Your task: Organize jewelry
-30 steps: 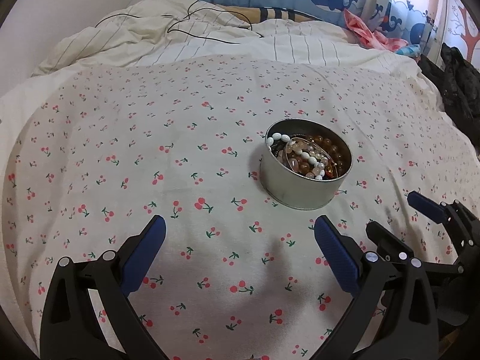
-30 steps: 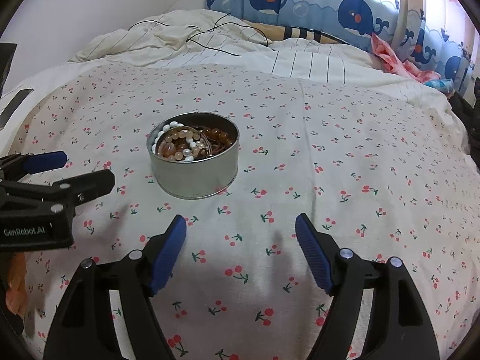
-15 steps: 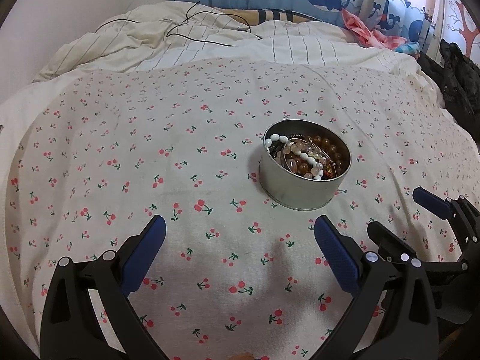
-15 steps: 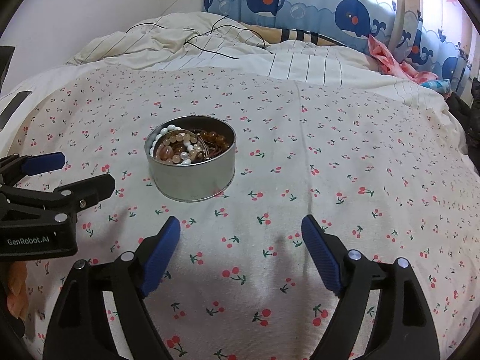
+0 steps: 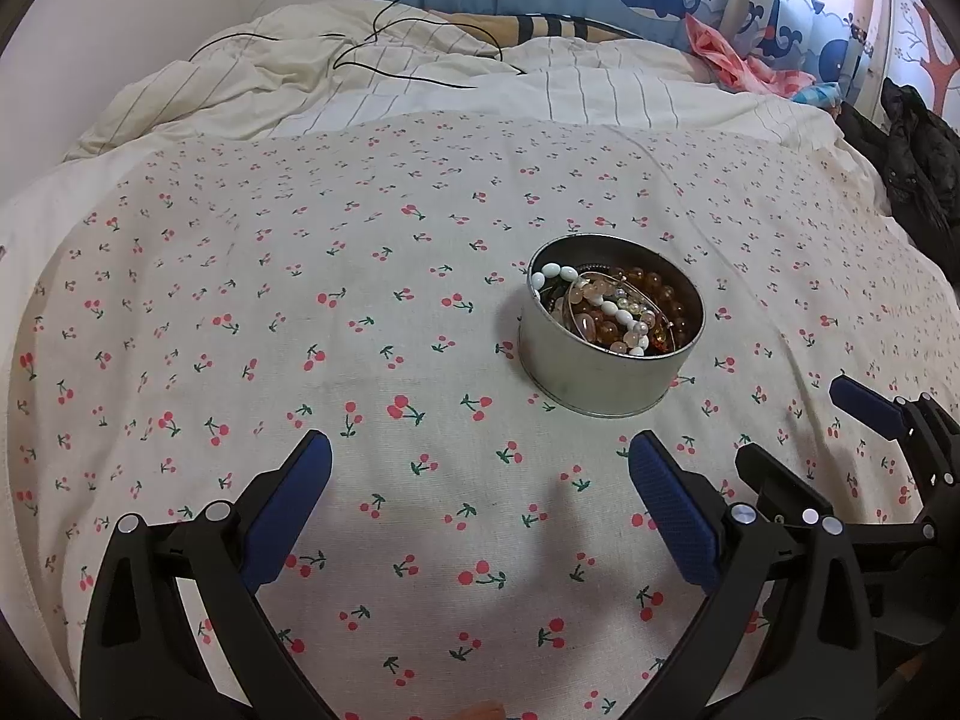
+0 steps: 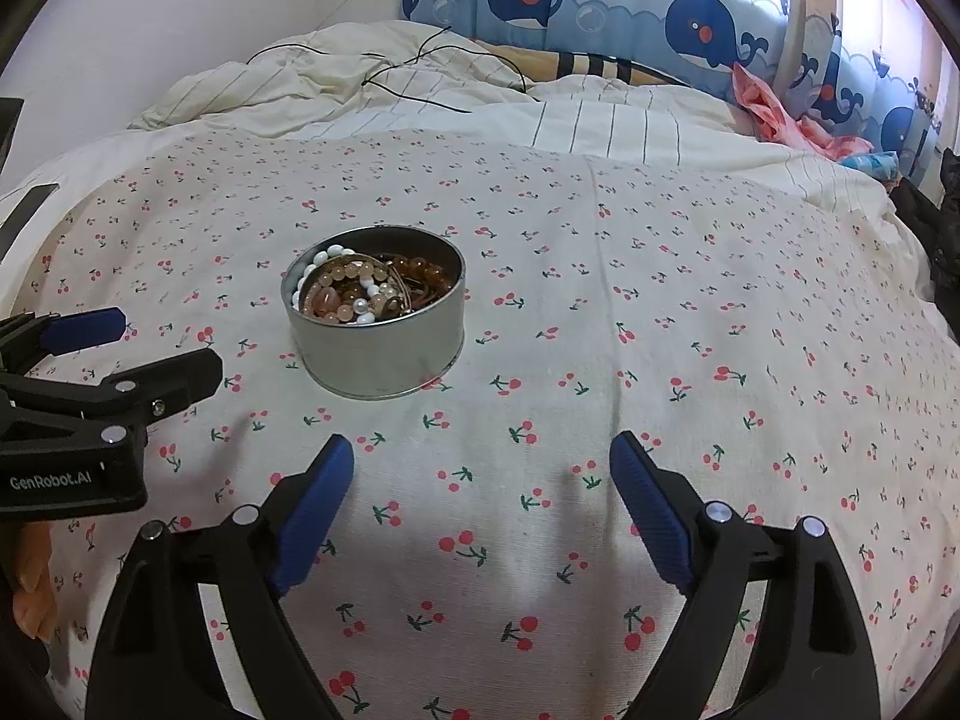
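Your left tongs (image 5: pixel 480 468) hang spread wide over the cherry-print bedspread (image 5: pixel 240 300) with nothing between them, and just ahead and to their right the round metal tin (image 5: pixel 606 372) sits upright on the bed, heaped with beaded bracelets (image 5: pixel 618 306). Right of it your right tongs (image 6: pixel 480 462) are opening, empty too. Farther back lie a rumpled striped duvet (image 6: pixel 600 120), a black cable (image 6: pixel 420 78) and whale-print curtains (image 6: pixel 690 18), well clear.
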